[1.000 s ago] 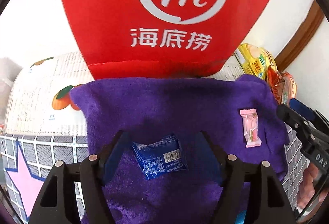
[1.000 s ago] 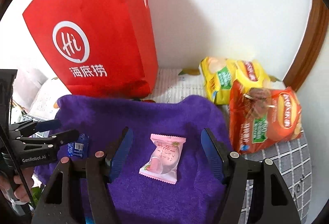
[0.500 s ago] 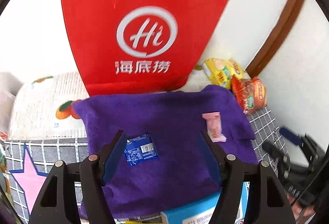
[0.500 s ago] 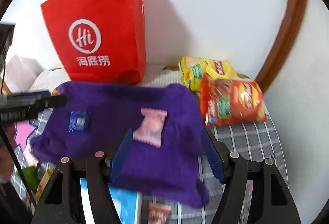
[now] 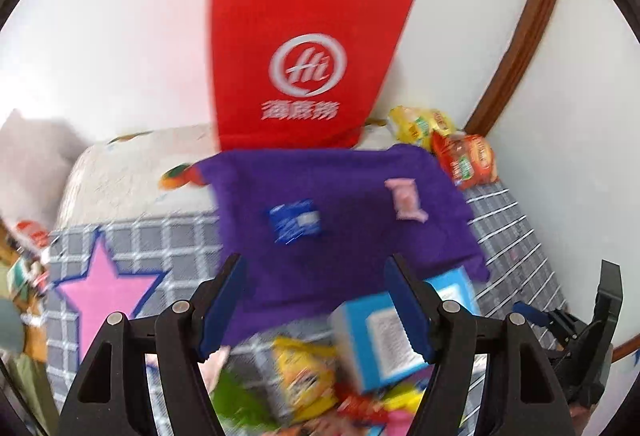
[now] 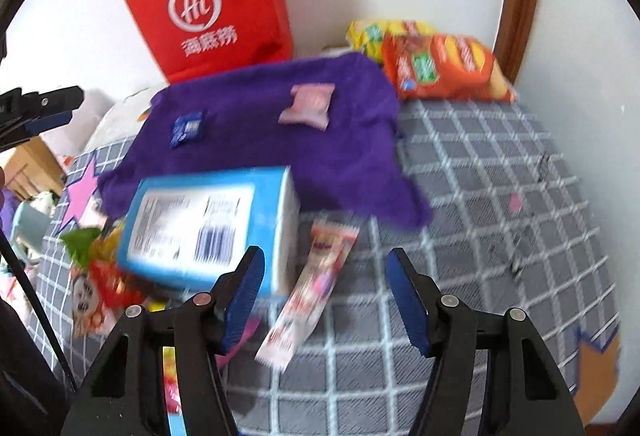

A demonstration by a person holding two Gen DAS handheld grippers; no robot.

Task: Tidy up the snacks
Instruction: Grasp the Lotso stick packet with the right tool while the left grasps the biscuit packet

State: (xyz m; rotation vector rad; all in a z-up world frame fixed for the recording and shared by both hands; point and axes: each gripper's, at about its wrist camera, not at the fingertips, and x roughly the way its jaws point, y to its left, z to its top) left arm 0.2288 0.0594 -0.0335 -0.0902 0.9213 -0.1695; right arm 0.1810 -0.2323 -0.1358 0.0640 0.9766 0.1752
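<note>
Snacks [image 6: 307, 104] beyond both empty jaws

Purple towel [image 5: 344, 204], checked bedcover [image 6: 480, 196]

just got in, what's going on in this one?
A person with two handheld grippers is sorting snacks on a bed. Both hold nothing: the left gripper is open above the purple towel, and the right gripper's jaws are closing above a long snack stick, not yet pressing it. A blue packet and a pink packet lie apart on the towel. A blue box, loose snacks, two chip bags and a red paper bag surround it.
</note>
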